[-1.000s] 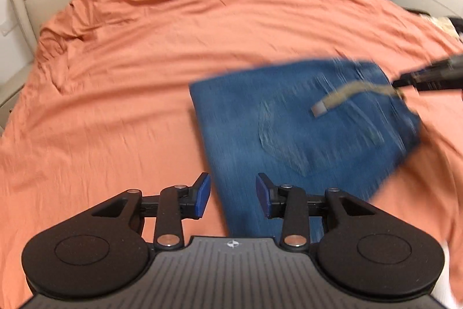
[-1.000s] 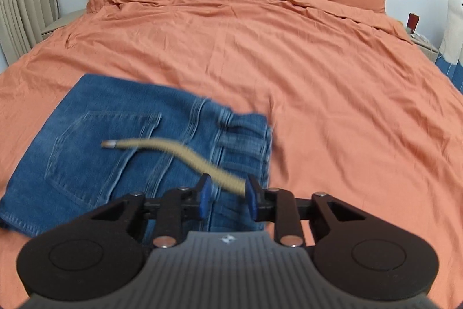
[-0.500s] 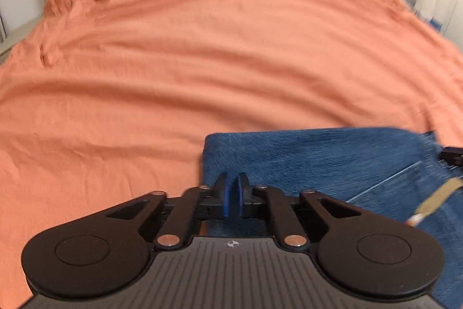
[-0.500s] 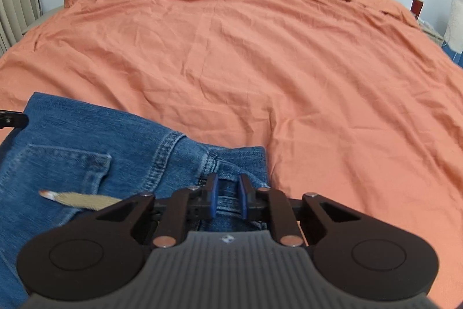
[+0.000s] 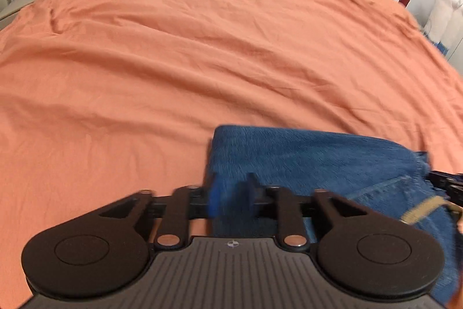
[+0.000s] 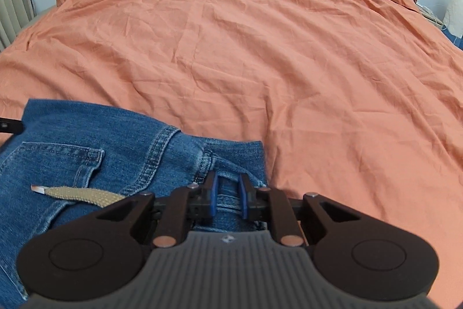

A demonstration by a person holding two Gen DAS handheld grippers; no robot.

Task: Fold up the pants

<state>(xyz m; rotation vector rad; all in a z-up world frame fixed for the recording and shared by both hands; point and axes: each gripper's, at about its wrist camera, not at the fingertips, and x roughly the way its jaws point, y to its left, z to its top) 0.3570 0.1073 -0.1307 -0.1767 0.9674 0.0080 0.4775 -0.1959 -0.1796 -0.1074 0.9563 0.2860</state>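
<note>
Both grippers just popped back open a bit, the left gripper (image 5: 230, 197) and right gripper (image 6: 227, 200) now have folded jeans (image 6: 121, 152) sitting loose between their jaws, so looks like that fold's been let go onto the bed (image 6: 260, 48).

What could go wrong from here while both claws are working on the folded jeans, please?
1. The right claw straddles the bulky waistband of the jeans; its narrow opening may catch only some layers, letting the fold sag.
2. The tan belt strap lies loose across the back pocket and could slide out or snag.
3. The left claw is motion-blurred at the folded edge; a hasty grab could also drag the orange duvet cover.
</note>
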